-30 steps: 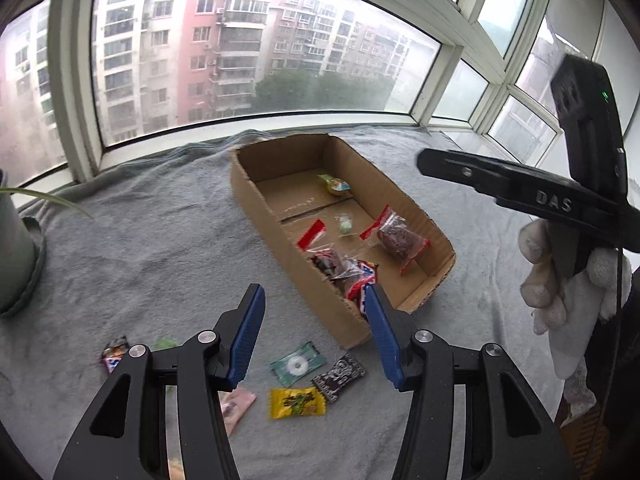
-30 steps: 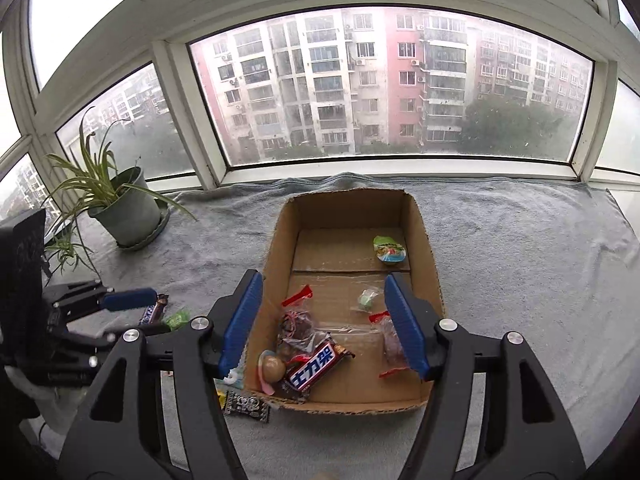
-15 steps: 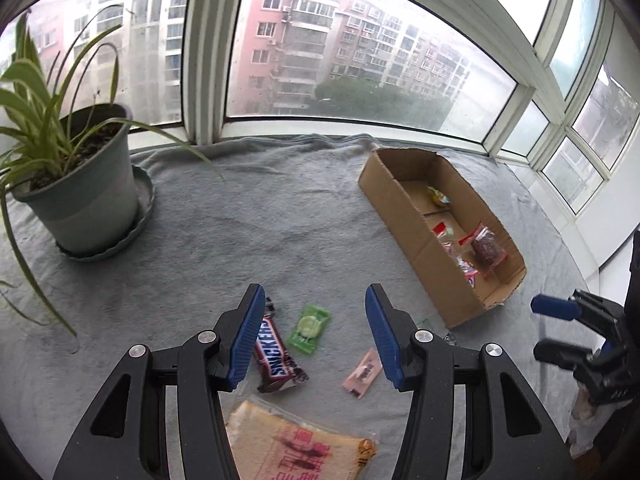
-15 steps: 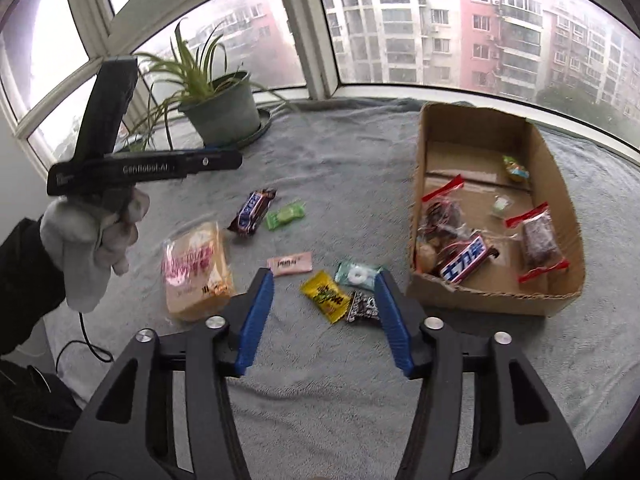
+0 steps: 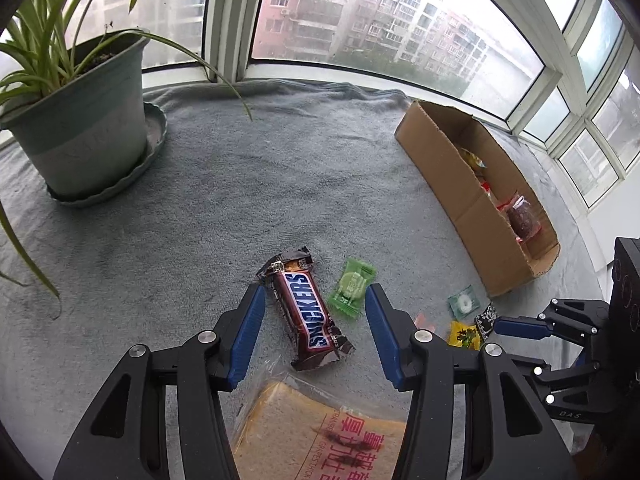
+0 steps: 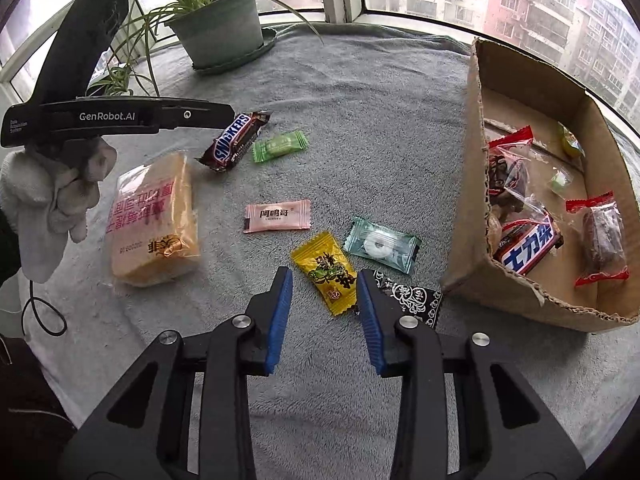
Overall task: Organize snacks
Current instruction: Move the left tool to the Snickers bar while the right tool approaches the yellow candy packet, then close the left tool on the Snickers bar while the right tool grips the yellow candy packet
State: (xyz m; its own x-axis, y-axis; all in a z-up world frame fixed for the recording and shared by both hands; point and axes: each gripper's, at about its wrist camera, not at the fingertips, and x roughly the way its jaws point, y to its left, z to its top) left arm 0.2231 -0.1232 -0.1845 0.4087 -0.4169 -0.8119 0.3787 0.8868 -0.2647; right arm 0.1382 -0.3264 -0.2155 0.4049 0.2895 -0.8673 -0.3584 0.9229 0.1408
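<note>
Two hand-held grippers hang over a grey blanket [image 6: 360,92] spread beneath the windows. Over at the left gripper [image 5: 315,306], the blue jaws stand spread and squeeze nothing, with a Snickers bar [image 5: 308,314] lying on the cloth between them and a green candy [image 5: 351,288] just beside it; a big bag of yellow bread [image 5: 316,432] sits right under that tool. A gloved hand [image 6: 56,196] carries it. At the right gripper [image 6: 324,292], the jaws are closing around a yellow candy [image 6: 326,270] that lies between them, the pads not yet pressing it. A black patterned packet [image 6: 412,296] lies against the right-hand jaw, a mint in a clear green wrapper [image 6: 380,244] and a pink packet [image 6: 277,216] are close by. Off to the right stands the cardboard box [image 6: 476,168], with several snacks inside. A potted plant [image 6: 218,26] stands at the back.
</note>
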